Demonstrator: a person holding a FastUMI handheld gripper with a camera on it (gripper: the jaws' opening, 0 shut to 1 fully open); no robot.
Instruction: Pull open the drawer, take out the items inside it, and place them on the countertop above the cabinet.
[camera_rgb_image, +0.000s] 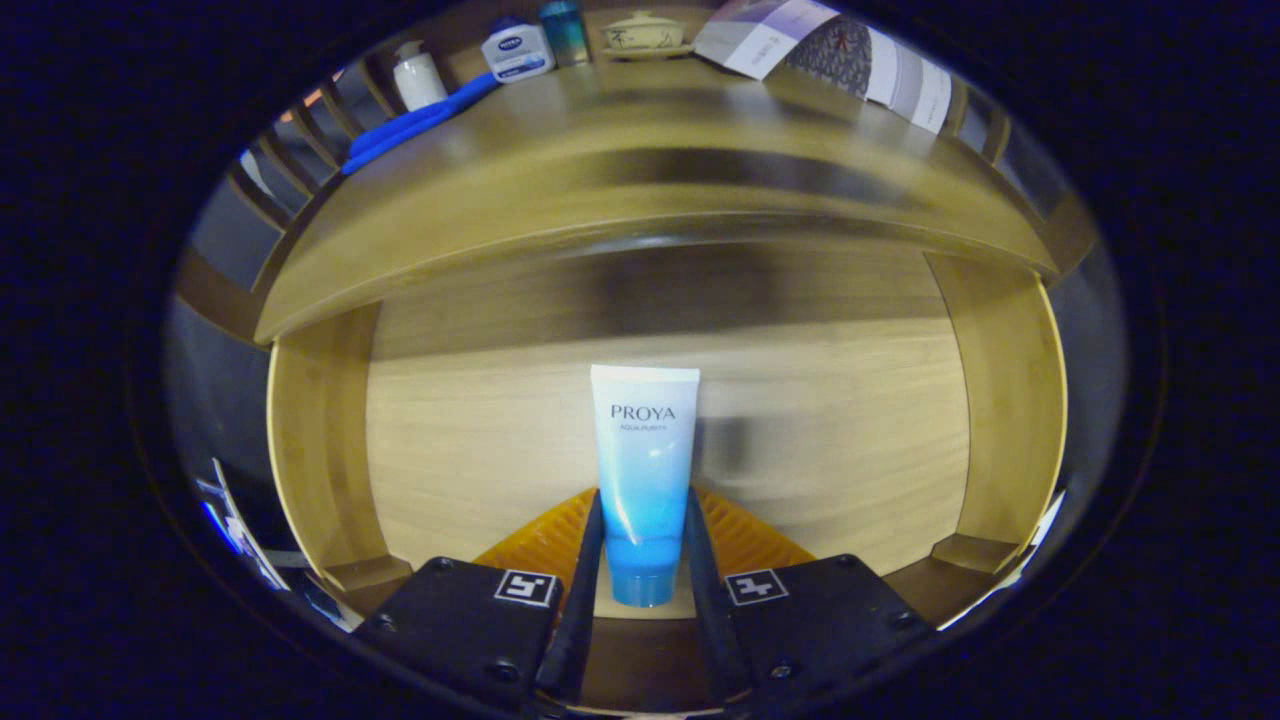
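Observation:
A white-to-blue cosmetic tube (643, 450) stands cap-down between my fingers, over the pale wooden floor of the open drawer (470, 430). My gripper (643, 515) is shut on the tube's lower half, with one finger pressing on each side just above the blue cap. Beyond and above the drawer runs the cabinet's wooden countertop (640, 140).
The drawer's side walls (320, 450) rise left and right of the tube. At the back of the countertop sit a white bottle (417, 76), a white-and-blue jar (517, 50), a teal bottle (565, 30), a lidded ceramic bowl (645, 33), a blue cloth (420, 120) and a leaflet (830, 50).

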